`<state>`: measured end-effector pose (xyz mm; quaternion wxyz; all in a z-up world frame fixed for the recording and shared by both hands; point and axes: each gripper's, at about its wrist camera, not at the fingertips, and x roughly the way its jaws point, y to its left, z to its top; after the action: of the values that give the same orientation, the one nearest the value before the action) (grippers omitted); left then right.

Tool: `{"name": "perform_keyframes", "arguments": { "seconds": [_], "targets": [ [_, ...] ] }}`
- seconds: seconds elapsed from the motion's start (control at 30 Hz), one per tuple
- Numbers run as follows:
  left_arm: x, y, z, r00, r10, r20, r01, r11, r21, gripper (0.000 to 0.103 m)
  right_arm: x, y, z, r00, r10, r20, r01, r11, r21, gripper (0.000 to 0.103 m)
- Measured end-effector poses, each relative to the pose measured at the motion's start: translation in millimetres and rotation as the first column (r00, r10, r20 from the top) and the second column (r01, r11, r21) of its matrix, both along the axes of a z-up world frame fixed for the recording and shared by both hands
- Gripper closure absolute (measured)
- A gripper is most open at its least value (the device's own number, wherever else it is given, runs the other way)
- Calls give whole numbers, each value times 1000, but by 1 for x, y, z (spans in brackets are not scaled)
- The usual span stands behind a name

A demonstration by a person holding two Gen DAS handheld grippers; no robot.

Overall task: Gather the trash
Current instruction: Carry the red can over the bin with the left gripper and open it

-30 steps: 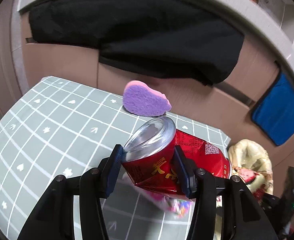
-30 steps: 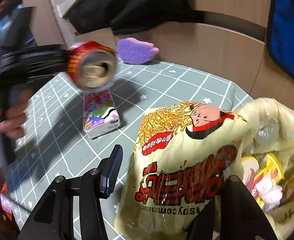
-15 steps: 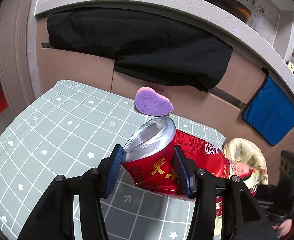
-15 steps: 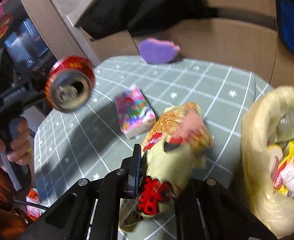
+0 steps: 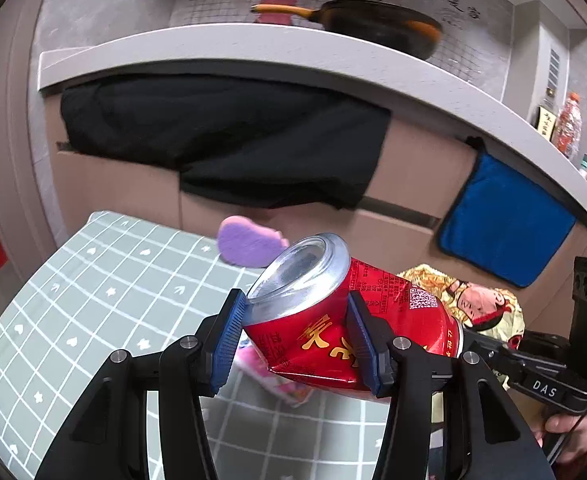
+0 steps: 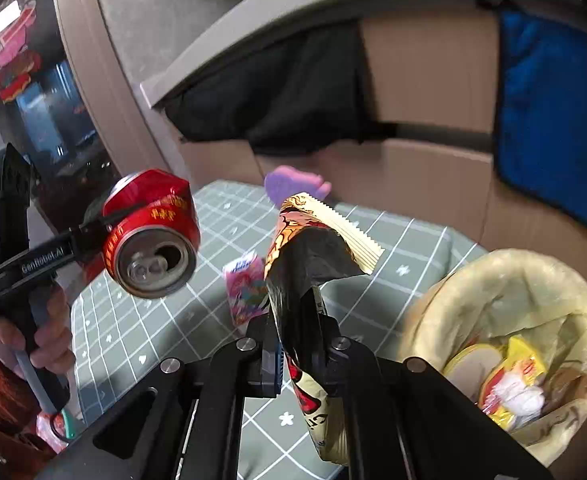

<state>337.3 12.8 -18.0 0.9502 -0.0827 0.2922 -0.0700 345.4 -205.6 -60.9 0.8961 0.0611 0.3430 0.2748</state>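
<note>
My left gripper (image 5: 297, 340) is shut on a dented red drink can (image 5: 333, 320), held in the air above the green checked table (image 5: 93, 288). In the right wrist view the same can (image 6: 151, 236) shows its opened top at the left. The right gripper (image 6: 299, 354) is shut on a yellow snack wrapper (image 6: 313, 248), crumpled and lifted off the table. A pink packet (image 6: 245, 284) lies flat on the table behind the wrapper. A yellow trash bag (image 6: 505, 320) stands open at the right with several wrappers inside.
A purple sponge (image 5: 249, 242) rests at the table's far edge against cardboard boxes (image 5: 405, 208). Black cloth (image 5: 221, 140) hangs from the counter above, and a blue cloth (image 5: 505, 236) hangs at the right. A hand (image 6: 49, 344) holds the left gripper's handle.
The right gripper's jaws closed on the snack wrapper and lifted it off the table. Both grippers rose, the left one still carrying the can.
</note>
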Motion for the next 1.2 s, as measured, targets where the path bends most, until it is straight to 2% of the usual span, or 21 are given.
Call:
{"name": "perform_keyframes", "arguments": {
  "seconds": [0.27,0.5,0.77,1.03,1.1,1.2],
  "targets": [
    [10,-68,23,991,-111,76,108,993,46,51,-1,-66,33,990,-117,78,114,992,46,96],
    [28,-141,18,971,-225,80,220,974,62,51,-13,-126,52,964,-233,126,229,972,44,96],
    [59,-200,-23,953,-301,-26,302,953,34,51,-9,-181,28,942,-325,88,322,945,54,96],
    [77,-219,-58,940,-329,-91,334,941,48,51,13,-198,-10,937,-350,9,348,935,71,96],
    [84,-221,-65,932,-344,-112,349,937,25,51,18,-199,-19,936,-351,-11,351,934,70,96],
    [96,-223,-78,906,-392,-160,389,920,-54,51,25,-200,-32,933,-358,-35,359,931,64,96]
  ]
}}
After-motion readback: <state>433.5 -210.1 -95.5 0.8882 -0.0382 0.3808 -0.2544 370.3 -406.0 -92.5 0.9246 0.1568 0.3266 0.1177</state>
